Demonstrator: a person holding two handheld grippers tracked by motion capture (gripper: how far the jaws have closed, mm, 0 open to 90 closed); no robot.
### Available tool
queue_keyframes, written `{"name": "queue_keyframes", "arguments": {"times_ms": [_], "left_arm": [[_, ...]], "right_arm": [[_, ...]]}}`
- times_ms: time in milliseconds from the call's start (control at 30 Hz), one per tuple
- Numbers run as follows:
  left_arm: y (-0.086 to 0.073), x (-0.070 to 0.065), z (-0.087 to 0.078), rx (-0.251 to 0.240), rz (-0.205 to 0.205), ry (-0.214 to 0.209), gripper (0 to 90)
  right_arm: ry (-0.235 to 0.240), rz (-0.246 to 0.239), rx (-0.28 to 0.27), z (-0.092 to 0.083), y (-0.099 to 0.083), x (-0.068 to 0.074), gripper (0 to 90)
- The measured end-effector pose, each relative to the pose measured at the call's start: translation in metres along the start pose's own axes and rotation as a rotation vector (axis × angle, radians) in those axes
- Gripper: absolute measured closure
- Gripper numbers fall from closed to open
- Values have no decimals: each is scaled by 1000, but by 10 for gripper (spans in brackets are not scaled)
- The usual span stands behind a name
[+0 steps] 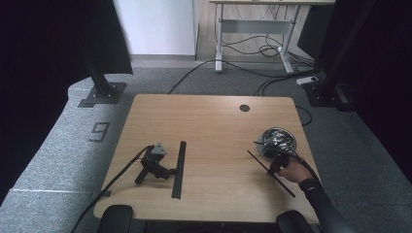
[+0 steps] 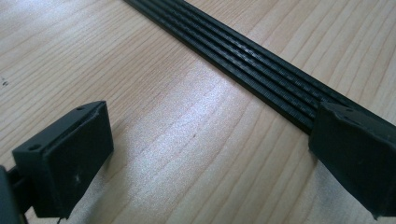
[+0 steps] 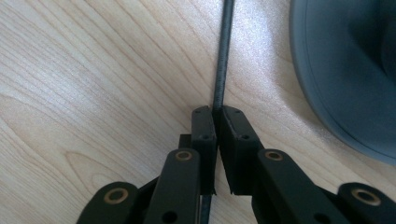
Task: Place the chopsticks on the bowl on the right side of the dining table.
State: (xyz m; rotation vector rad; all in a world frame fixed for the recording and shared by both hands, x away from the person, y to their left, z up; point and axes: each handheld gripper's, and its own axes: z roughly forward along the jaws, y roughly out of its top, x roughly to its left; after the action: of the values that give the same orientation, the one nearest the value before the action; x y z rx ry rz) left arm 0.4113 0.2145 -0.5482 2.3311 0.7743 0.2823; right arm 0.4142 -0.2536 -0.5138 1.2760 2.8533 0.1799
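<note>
A thin black strip (image 1: 284, 186) lies slantwise on the wooden table (image 1: 214, 126) at the right. My right gripper (image 1: 273, 169), held by a hand, is shut on this thin strip (image 3: 223, 56) near its middle, and the right gripper (image 3: 217, 112) pads pinch it edge-on just above the wood. A wider ribbed black strip (image 1: 179, 170) lies at the left. My left gripper (image 1: 167, 172) rests on the table beside it with no hand on it. In its own view the left gripper (image 2: 210, 140) stands open, its right jaw over the ribbed strip (image 2: 243, 60).
A grey bowl (image 1: 277, 141) with shiny crumpled pieces stands just beyond the right gripper; its rim (image 3: 345, 70) is close at the right. A round cable hole (image 1: 244, 108) sits near the table's far edge. The left gripper's cable (image 1: 111, 182) trails off the front left.
</note>
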Motion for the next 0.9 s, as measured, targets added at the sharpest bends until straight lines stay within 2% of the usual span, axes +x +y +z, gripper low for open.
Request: {"name": "queue_keyframes", "arguments": {"times_ms": [200,533,900], "left_arm": [[0,0,0,0,0,-1,0],[0,0,0,0,0,-1,0],[0,0,0,0,0,-1,0]], "right_arm": [[4,-2,2,0,0,-1,850],[-18,-6,3,-1,-1,2,851],[-15,-15,-18,-14,-4,4,851]]}}
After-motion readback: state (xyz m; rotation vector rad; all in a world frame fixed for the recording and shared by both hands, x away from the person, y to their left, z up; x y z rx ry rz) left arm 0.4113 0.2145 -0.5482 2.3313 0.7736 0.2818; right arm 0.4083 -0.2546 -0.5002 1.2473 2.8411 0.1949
